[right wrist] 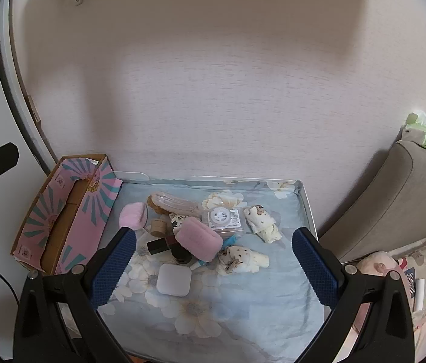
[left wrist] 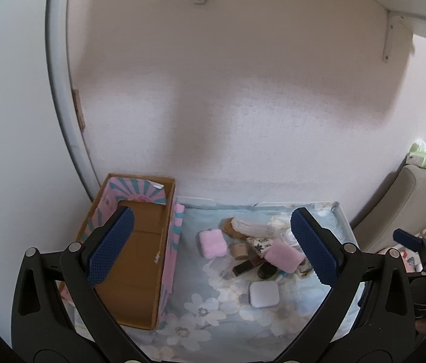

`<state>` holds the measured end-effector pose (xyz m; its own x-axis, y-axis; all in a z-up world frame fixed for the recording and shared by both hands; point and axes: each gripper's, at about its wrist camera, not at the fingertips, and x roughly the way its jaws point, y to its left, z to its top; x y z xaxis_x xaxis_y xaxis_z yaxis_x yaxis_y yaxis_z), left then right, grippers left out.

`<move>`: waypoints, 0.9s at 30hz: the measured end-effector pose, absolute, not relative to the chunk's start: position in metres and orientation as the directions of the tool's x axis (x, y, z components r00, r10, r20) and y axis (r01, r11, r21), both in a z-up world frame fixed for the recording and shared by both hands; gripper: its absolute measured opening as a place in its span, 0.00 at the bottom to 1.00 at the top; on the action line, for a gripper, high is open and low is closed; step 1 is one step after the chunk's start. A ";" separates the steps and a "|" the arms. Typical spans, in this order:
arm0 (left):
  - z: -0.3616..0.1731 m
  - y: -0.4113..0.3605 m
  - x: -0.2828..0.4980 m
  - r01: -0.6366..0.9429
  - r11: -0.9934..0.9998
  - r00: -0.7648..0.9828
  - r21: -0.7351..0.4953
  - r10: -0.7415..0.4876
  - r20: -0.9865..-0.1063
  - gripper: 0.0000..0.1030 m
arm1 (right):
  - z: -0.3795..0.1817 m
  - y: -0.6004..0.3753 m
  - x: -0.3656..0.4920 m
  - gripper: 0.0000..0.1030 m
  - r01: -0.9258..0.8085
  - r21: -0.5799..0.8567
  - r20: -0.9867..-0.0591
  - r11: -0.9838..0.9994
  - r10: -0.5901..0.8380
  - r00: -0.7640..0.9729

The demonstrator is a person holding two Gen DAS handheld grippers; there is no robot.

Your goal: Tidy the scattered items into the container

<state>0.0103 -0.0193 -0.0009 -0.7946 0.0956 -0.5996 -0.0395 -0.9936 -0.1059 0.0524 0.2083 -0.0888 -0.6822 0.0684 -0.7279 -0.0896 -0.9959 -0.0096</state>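
far left we've got the cardboard box [right wrist: 61,211], pink/teal print on the walls, open top, inside looks empty, sitting at the left edge of the floral blue cloth [right wrist: 243,308] & touching it. our left gripper [left wrist: 213,248] hangs above w/ fingers spread wide, nothing between them; its left finger [left wrist: 111,246] is over the box, the other over the pile. next to the box, a fluffy pink puff [right wrist: 133,216] lies alone. just right of it the heap starts: brown brush w/ clear handle [right wrist: 173,204] at the back, small tan jar [right wrist: 158,227] & dark lipstick tube [right wrist: 160,245] below it, a bigger pink puff [right wrist: 199,239] resting on top of the mid items. white square case [right wrist: 173,279] sits nearer to us, apart from the heap's front edge. further right, a clear packet w/ round white disc [right wrist: 222,216], then 2 rolled spotted cloths [right wrist: 263,222], [right wrist: 244,258], one behind, one in front. our right gripper [right wrist: 214,267] is also wide apart, holding nothing, hovering above the cloth near the case. far right: beige chair back [right wrist: 394,199] w/ green-white packs [right wrist: 421,131] on top.
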 end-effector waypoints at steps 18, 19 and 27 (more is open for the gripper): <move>-0.006 -0.018 0.007 -0.091 -0.993 -0.765 -0.077 0.119 -0.633 1.00 | -0.086 0.209 0.056 0.99 -0.105 -0.001 -0.723 -0.994 0.073 -0.687; -0.006 -0.018 0.006 -0.095 -0.993 -0.764 -0.074 0.120 -0.634 1.00 | -0.086 0.211 0.057 0.99 -0.107 -0.001 -0.720 -0.994 0.075 -0.690; -0.016 -0.019 0.002 -0.107 -0.991 -0.747 -0.084 0.135 -0.651 1.00 | -0.084 0.218 0.061 1.00 -0.106 0.012 -0.712 -0.994 0.066 -0.699</move>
